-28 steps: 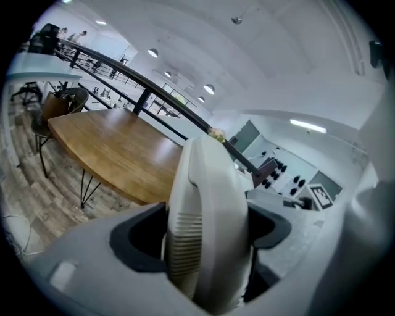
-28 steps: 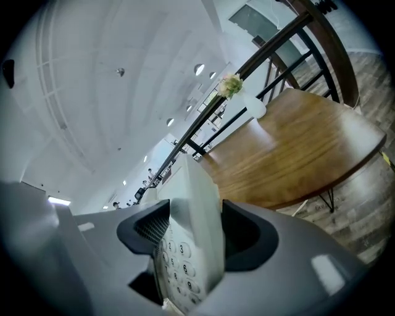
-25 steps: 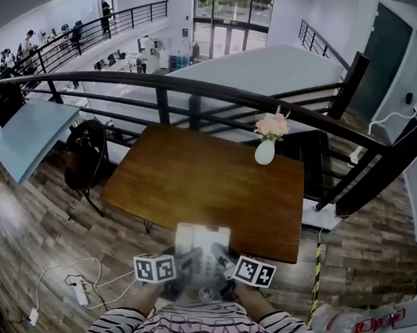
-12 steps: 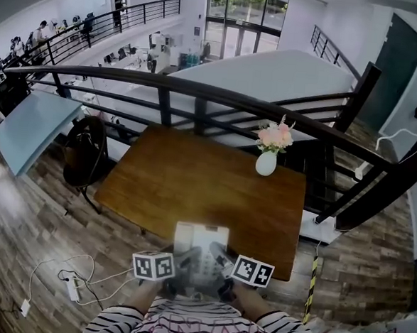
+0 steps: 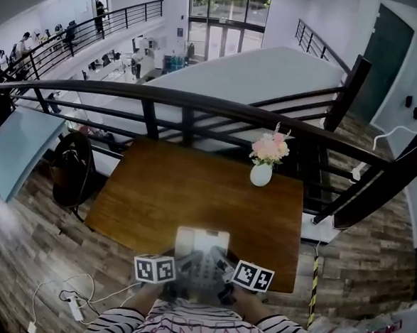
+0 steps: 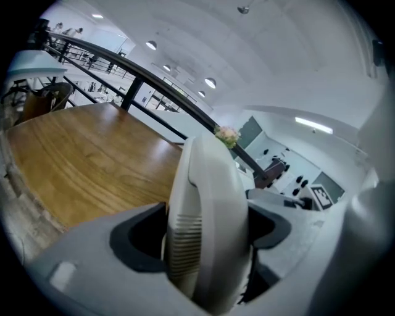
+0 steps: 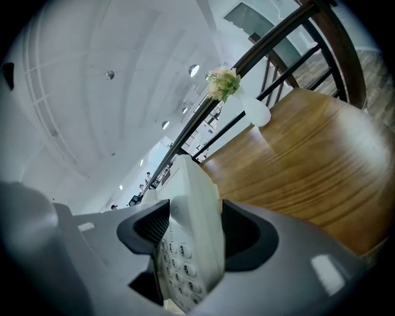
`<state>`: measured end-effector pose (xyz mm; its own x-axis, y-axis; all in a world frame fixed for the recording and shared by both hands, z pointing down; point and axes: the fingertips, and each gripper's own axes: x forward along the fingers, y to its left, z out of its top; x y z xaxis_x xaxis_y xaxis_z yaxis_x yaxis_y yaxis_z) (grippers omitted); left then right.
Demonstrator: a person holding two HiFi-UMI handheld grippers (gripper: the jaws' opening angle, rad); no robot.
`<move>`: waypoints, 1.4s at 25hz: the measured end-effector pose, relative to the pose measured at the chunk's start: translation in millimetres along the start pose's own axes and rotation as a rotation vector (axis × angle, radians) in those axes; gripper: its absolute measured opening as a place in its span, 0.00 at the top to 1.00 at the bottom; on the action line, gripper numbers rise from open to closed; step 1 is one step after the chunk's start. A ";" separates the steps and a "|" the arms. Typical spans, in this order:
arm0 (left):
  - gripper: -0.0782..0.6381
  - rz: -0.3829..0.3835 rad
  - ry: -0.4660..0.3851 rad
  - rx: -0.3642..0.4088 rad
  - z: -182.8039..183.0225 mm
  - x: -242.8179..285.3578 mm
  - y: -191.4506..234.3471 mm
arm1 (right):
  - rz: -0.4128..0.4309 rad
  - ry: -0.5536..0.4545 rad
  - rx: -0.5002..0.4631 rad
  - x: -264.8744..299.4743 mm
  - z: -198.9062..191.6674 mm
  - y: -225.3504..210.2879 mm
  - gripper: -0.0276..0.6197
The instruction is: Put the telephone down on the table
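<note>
Table first: the big brown wooden table [image 5: 192, 189] sits in front of me, with a long black metal railing [image 5: 199, 102] behind it. The white plastic telephone with grey buttons [image 5: 201, 248] is at the table's near edge. I cannot tell if it touches the wood. My left tongs [image 6: 207, 229] squeeze its left side and my right tongs [image 7: 188, 233] squeeze its right side. A small white vase of pink flowers [image 5: 261, 174] stands on the table's far right part.

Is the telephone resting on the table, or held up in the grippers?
Held: left gripper and right gripper each clamp the telephone, over the table near its edge. Touchdown: cannot tell.
</note>
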<state>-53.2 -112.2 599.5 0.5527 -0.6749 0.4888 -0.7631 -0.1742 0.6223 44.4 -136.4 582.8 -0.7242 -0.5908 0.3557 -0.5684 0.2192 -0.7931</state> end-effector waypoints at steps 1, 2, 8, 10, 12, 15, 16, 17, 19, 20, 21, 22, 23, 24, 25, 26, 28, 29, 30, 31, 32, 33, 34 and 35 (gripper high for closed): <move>0.37 -0.003 0.006 0.003 9.1 4.5 4.8 | 0.000 -0.004 0.005 9.4 5.6 0.0 0.55; 0.37 -0.008 0.011 0.006 18.1 9.1 9.2 | -0.001 -0.008 0.010 18.9 10.8 -0.3 0.55; 0.37 -0.021 0.035 0.022 68.2 35.5 45.3 | -0.011 -0.035 0.030 76.8 39.7 -2.1 0.55; 0.37 -0.026 0.039 0.030 86.6 42.8 57.3 | -0.015 -0.044 0.035 96.3 49.6 -0.9 0.55; 0.37 -0.037 0.042 0.035 103.8 52.4 70.3 | -0.021 -0.051 0.037 117.2 59.0 -1.4 0.55; 0.37 -0.048 0.049 0.036 127.9 67.5 91.8 | -0.029 -0.061 0.035 148.7 73.8 -2.5 0.55; 0.37 -0.054 0.051 0.035 136.3 72.6 97.3 | -0.032 -0.064 0.034 158.4 79.3 -2.9 0.55; 0.37 -0.060 0.054 0.035 144.6 77.9 101.6 | -0.035 -0.067 0.036 167.4 84.9 -3.7 0.55; 0.37 -0.069 0.064 0.037 160.2 90.0 108.9 | -0.042 -0.076 0.041 183.1 97.0 -7.3 0.55; 0.37 -0.072 0.069 0.039 167.0 97.0 112.9 | -0.045 -0.082 0.043 190.4 103.3 -9.9 0.55; 0.37 -0.075 0.075 0.042 173.4 104.1 117.1 | -0.047 -0.088 0.047 197.7 109.3 -12.7 0.55; 0.37 -0.079 0.080 0.044 180.0 111.0 120.9 | -0.050 -0.093 0.050 205.0 114.9 -15.5 0.55; 0.37 -0.083 0.085 0.047 186.8 117.4 124.6 | -0.054 -0.098 0.054 212.3 120.2 -18.1 0.55; 0.37 -0.084 0.092 0.051 193.2 123.1 129.1 | -0.057 -0.103 0.058 219.4 125.1 -20.2 0.55; 0.37 -0.083 0.101 0.056 199.0 128.4 134.6 | -0.060 -0.108 0.063 226.4 129.5 -21.9 0.55; 0.37 -0.085 0.109 0.060 204.6 133.5 139.8 | -0.064 -0.114 0.067 233.3 133.7 -23.3 0.55; 0.37 -0.100 0.117 0.065 215.8 144.7 146.6 | -0.071 -0.128 0.072 246.3 142.2 -27.7 0.55; 0.37 -0.104 0.119 0.068 220.7 150.8 149.9 | -0.074 -0.135 0.075 252.2 146.4 -31.1 0.55; 0.37 -0.106 0.121 0.071 224.7 157.3 153.5 | -0.077 -0.140 0.077 257.9 150.4 -35.1 0.55; 0.37 -0.108 0.123 0.072 228.2 164.0 157.4 | -0.080 -0.143 0.078 263.5 154.2 -39.4 0.55; 0.37 -0.112 0.125 0.072 231.3 170.9 161.4 | -0.084 -0.146 0.077 269.4 157.9 -43.6 0.55; 0.37 -0.117 0.128 0.071 234.3 177.5 165.8 | -0.088 -0.148 0.074 275.6 161.3 -47.6 0.55; 0.37 -0.122 0.132 0.071 237.4 183.9 170.6 | -0.092 -0.150 0.071 282.2 164.5 -51.2 0.55; 0.37 -0.125 0.136 0.072 240.6 189.8 175.9 | -0.096 -0.153 0.068 289.1 167.3 -54.6 0.55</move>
<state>-163.1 -443.4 654.6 0.6811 -0.5424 0.4919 -0.7051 -0.3049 0.6402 -68.5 -449.0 646.1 -0.5974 -0.7185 0.3561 -0.6006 0.1066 -0.7924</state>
